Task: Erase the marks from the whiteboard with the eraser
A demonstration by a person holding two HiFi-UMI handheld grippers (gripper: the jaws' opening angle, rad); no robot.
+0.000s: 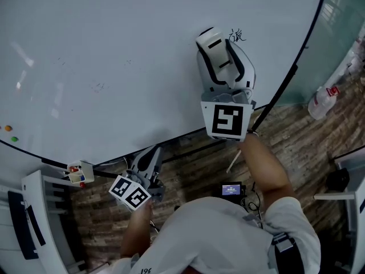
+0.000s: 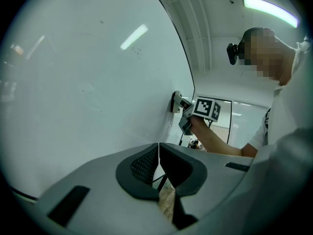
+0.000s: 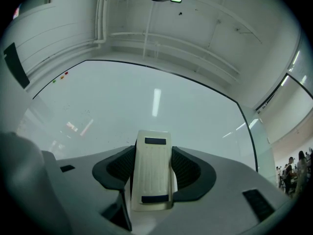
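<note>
1. Gripping the eraser (image 3: 152, 173) by its long sides, your right gripper (image 1: 221, 56) holds it against the whiteboard (image 1: 114, 56).
2. Your left gripper (image 2: 159, 156) has its jaws closed on nothing, low near the board's bottom edge.
3. A black scribble (image 1: 236, 36), unreadable, sits just right of the eraser.
4. A white bottle (image 1: 322, 101) sits beyond the board's right edge.

**White board, grey tools**

The board (image 1: 114, 50) is white with a black edge and a small black scribble (image 1: 236, 36). The eraser (image 3: 152, 173) is cream with two dark bands. The left gripper (image 2: 158, 163) and right gripper (image 1: 212, 39) are grey with black meshed pads (image 3: 186, 168) (their cubes (image 1: 227, 120) carry black-and-white squares). The floor (image 1: 296, 124) is brown planking.
</note>
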